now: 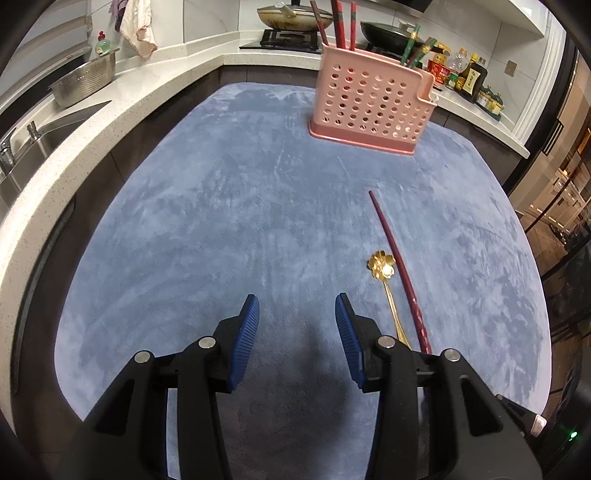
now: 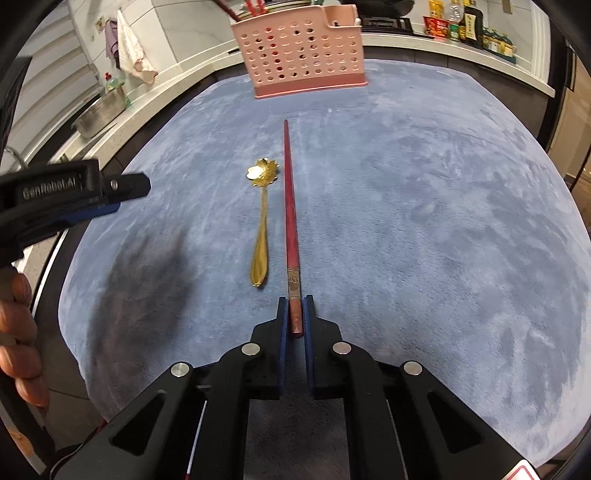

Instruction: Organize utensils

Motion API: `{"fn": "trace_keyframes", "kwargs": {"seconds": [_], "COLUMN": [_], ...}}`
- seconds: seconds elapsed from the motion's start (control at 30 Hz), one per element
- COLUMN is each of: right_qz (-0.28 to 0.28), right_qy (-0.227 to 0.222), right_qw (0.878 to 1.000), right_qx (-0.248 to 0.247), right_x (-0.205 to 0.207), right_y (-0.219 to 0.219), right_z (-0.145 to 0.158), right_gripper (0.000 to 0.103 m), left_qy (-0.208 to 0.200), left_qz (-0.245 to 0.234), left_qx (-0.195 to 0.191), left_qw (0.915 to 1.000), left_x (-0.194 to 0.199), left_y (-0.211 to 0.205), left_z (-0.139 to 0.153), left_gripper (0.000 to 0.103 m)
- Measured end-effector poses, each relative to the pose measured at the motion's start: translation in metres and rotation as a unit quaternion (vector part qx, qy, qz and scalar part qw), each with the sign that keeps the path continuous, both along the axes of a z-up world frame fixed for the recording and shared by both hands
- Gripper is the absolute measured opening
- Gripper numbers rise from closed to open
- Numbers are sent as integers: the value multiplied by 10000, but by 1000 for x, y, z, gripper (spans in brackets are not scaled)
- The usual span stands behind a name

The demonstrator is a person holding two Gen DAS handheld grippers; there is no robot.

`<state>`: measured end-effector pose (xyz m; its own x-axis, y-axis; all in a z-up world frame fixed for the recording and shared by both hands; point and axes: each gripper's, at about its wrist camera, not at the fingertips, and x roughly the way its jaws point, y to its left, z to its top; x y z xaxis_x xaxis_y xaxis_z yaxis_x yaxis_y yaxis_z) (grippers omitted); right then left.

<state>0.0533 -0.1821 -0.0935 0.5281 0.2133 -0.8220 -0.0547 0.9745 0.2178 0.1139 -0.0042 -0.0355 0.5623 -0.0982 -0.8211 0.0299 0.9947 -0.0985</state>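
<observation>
A red chopstick lies on the blue mat, pointing at a pink perforated utensil holder. My right gripper is shut on the chopstick's thick near end. A gold flower-bowl spoon lies just left of the chopstick. In the left wrist view my left gripper is open and empty above the mat, with the spoon and chopstick to its right. The holder stands at the far side and holds several red and green chopsticks. The left gripper also shows in the right wrist view.
A white counter wraps around the mat, with a sink and steel colander on the left. Pans on a stove and sauce bottles stand behind the holder.
</observation>
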Motion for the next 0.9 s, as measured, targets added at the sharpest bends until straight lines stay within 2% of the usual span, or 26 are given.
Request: {"fn": "trace_keyframes", "kwargs": {"seconds": [0.1,0.17,0.33,0.6,0.9], "right_qz": [-137,-245,-431,-596,-659], "right_qy": [-37,-65,-127,-178,-152], "right_qw": [9999,9996,9989,9979,9974], "right_qx": [48,91,145,158,233], "right_x": [-2,-3,-6,-10,-11], "right_y": [-7,-14,-30,-48,-59], "right_z": [4,7,14,20,19], "right_gripper": [7,7,7,7,7], "left_qy": [42,68,123,388,562], "left_qz": [-73,-110,-252,-553,-639], "left_qx": [3,-12,-53,-118,-98], "left_qw": [10000,9999,9996,9976,9963], "left_x": [-2,-4,-7,-15,-15], "left_y": [-6,-10,-26,-58,-72], "left_z": [-3,-5,-10,-28,-46], "left_gripper": [41,47,55,58,57]}}
